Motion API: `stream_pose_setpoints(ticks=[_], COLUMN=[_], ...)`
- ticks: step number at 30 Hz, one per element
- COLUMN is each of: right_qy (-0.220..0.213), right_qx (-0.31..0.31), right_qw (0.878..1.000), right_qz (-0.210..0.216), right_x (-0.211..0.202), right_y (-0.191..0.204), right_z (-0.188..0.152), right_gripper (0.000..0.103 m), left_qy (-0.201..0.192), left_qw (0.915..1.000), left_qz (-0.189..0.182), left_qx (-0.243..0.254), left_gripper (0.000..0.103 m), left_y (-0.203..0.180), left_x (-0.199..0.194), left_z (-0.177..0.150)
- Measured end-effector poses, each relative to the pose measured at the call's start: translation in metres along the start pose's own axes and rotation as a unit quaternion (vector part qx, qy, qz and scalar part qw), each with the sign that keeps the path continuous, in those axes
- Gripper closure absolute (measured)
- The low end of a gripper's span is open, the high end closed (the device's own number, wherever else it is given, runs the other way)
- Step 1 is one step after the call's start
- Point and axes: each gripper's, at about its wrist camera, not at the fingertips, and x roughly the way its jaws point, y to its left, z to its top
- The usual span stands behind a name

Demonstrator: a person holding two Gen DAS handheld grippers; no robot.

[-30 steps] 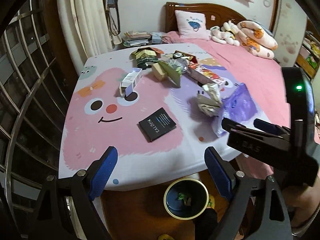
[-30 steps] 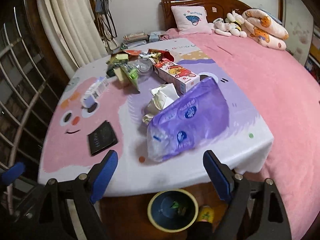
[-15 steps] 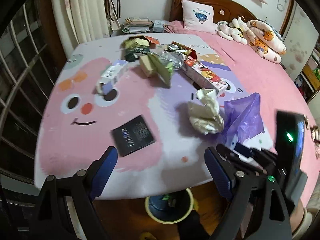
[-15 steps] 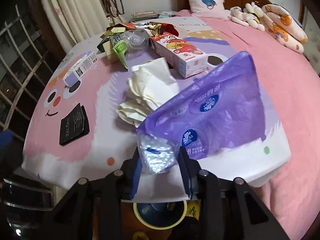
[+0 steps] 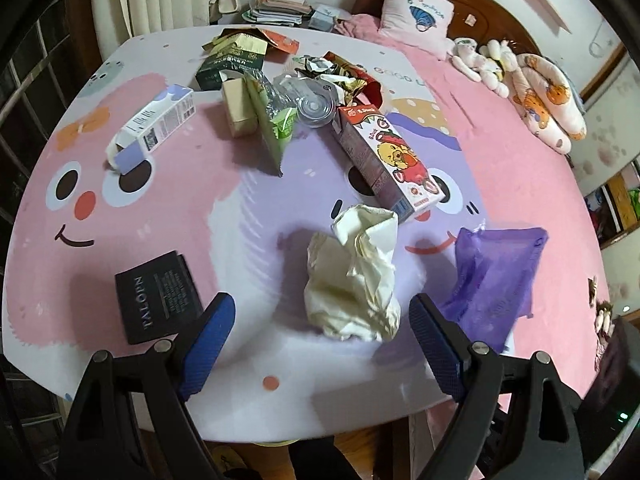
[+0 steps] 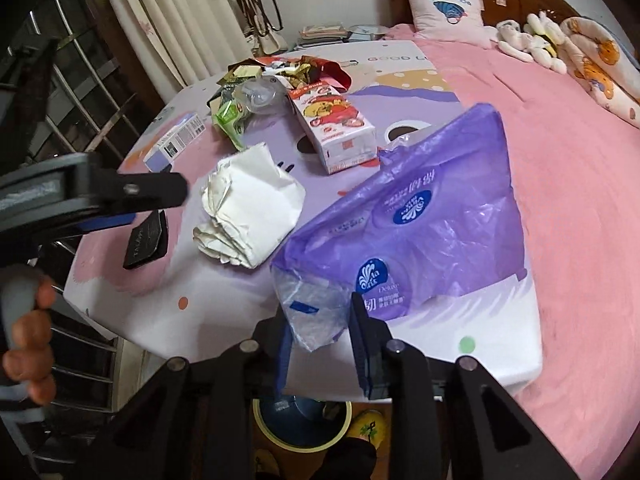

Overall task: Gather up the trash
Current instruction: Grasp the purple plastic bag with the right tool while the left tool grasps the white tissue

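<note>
Right wrist view: the right gripper (image 6: pixel 320 324) is clenched on the clear, crinkled corner of a purple plastic tissue wrapper (image 6: pixel 436 216), its blue pads pinching that corner from both sides. The wrapper stands lifted and spreads up and to the right over the near edge of the cartoon-print cloth (image 6: pixel 224 300) that covers the bed. Just left of the wrapper lies a crumpled white paper wad (image 6: pixel 248 216), and beyond it a long red-and-white carton with a cartoon bear (image 6: pixel 332 128) lies on its side. A trash bin (image 6: pixel 304 420) with a yellow rim and dark inside stands on the floor directly under the gripper, partly hidden by it.

From the left wrist view, the left gripper (image 5: pixel 320 340) hangs released, its blue-padded fingers spread wide on either side of the paper wad (image 5: pixel 352 280) and holding nothing. A black packet printed TALON (image 5: pixel 158 296) lies flat just beside the left finger. Farther back on the cloth sit a white-and-lilac box (image 5: pixel 154 128) with one end open, a green pouch (image 5: pixel 276 128), a clear plastic lid (image 5: pixel 316 108), a dark green box (image 5: pixel 230 66) and a heap of torn foil wrappers (image 5: pixel 340 76). The purple wrapper (image 5: pixel 496 280) rises at the right. A pink pillow (image 5: pixel 416 16) leans against the wooden headboard (image 5: pixel 480 4).
</note>
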Motion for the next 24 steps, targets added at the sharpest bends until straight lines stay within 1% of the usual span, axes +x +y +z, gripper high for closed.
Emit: stream_pose_setpoints(ticks=[8, 12, 15, 16, 17, 18, 19, 20, 21, 22, 23, 24], right_qy=[0.009, 0.018, 0.024, 0.026, 0.029, 0.03, 0.031, 0.032, 0.032, 0.032, 0.032, 0.032], right_qx=[-0.015, -0.021, -0.026, -0.028, -0.03, -0.031, -0.033, -0.035, -0.036, -0.037, -0.038, -0.039], right_qw=[0.999, 0.999, 0.998, 0.998, 0.998, 0.998, 0.997, 0.997, 0.997, 0.997, 0.997, 0.997], right_qz=[0.033, 0.045, 0.05, 0.052, 0.054, 0.056, 0.057, 0.057, 0.059, 0.061, 0.062, 0.062], right_x=[0.005, 0.007, 0.01, 0.011, 0.012, 0.013, 0.014, 0.014, 0.015, 0.015, 0.015, 0.016], right_y=[-0.015, -0.02, -0.023, -0.024, -0.024, -0.025, -0.025, -0.025, -0.025, -0.025, -0.024, -0.024], right_z=[0.019, 0.021, 0.022, 0.021, 0.021, 0.02, 0.021, 0.021, 0.02, 0.02, 0.02, 0.021], right_gripper=[0.077, 0.077, 0.077, 0.077, 0.077, 0.077, 0.077, 0.077, 0.077, 0.077, 0.077, 0.077], left_qy=[0.026, 0.043, 0.058, 0.06, 0.062, 0.064, 0.066, 0.066, 0.064, 0.059, 0.054, 0.047], left_qw=[0.9993, 0.9983, 0.9974, 0.9971, 0.9969, 0.9968, 0.9966, 0.9966, 0.9969, 0.9974, 0.9979, 0.9984], left_qz=[0.015, 0.024, 0.021, 0.018, 0.011, 0.006, 0.0, -0.002, 0.003, 0.006, 0.008, 0.009], left_qx=[-0.023, -0.031, -0.038, -0.043, -0.047, -0.048, -0.049, -0.049, -0.046, -0.042, -0.037, -0.031], left_gripper=[0.016, 0.016, 0.016, 0.022, 0.03, 0.033, 0.042, 0.048, 0.048, 0.052, 0.061, 0.065], left_y=[-0.01, -0.012, -0.011, -0.012, -0.012, -0.013, -0.015, -0.017, -0.019, -0.022, -0.024, -0.027], left_x=[0.035, 0.055, 0.068, 0.071, 0.073, 0.075, 0.077, 0.078, 0.079, 0.079, 0.078, 0.076], left_z=[0.009, 0.007, 0.006, 0.005, 0.005, 0.004, 0.004, 0.004, 0.004, 0.004, 0.003, 0.003])
